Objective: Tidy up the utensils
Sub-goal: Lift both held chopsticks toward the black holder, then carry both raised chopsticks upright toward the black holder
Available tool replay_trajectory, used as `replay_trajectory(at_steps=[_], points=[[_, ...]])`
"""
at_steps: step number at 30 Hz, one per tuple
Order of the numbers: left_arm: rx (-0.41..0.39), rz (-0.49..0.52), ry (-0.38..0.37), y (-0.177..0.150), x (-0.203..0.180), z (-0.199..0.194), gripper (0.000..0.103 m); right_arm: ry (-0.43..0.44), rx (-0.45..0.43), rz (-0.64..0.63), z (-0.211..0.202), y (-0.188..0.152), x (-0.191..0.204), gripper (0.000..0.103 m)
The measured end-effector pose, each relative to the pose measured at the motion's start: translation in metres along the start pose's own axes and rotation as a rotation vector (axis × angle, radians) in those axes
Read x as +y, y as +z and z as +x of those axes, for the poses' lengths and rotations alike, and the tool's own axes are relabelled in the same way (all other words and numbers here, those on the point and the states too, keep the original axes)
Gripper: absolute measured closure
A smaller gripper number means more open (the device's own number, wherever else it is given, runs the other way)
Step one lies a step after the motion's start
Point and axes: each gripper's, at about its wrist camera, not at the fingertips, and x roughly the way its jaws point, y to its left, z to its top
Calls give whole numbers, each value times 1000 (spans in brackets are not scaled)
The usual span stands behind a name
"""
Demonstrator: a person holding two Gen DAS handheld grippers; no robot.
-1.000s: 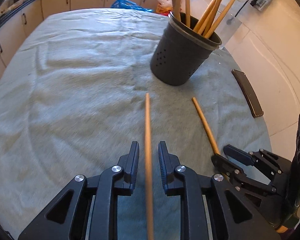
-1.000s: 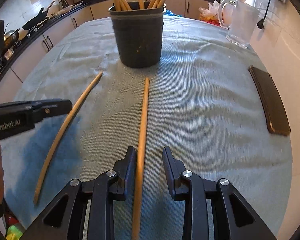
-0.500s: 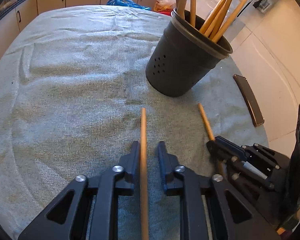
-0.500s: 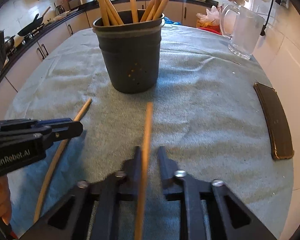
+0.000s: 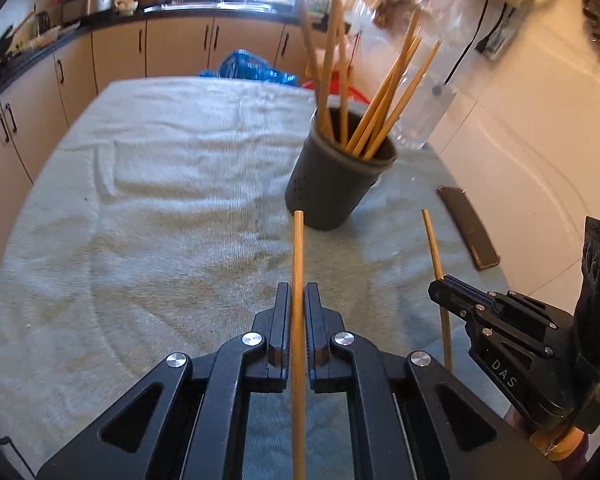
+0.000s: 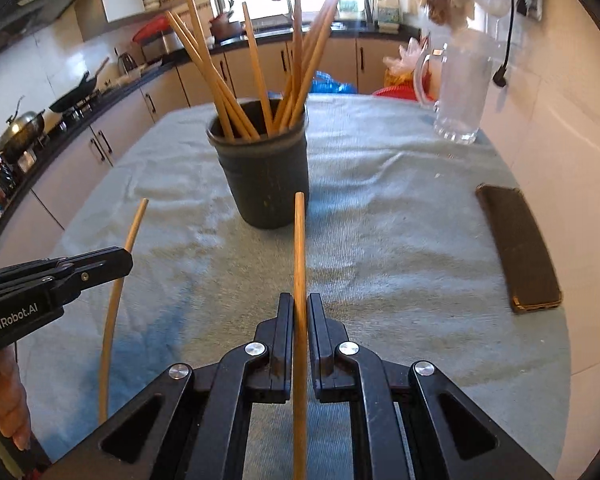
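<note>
On towel, dark holder (image 5: 332,184) full of chopsticks (image 5: 384,96), each hand-held gripper (image 5: 298,300) clenching one chopstick (image 5: 298,256).

Two long tan wooden chopsticks (image 5: 298,264) (image 6: 299,248) are held off the towel, pointing toward the dark perforated plastic holder (image 6: 266,176), which stands upright, filled with chopsticks.
</note>
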Motion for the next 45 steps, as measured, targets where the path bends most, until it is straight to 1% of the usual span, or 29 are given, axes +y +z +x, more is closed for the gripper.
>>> replay_trajectory(at_steps=[11,20,30,45], points=[[-137,79,46,-16,-25,-58,97,1,-133,-31,-68,-12,19,95],[-155,93,44,-31,-30,-81,97,3,-190,-44,-102,-24,29,95],[-219,133,80,-40,-42,-108,97,2,-235,-37,-125,-31,32,95],[-269,187,132,-38,-56,-120,97,-4,-280,-19,-143,-32,28,95]])
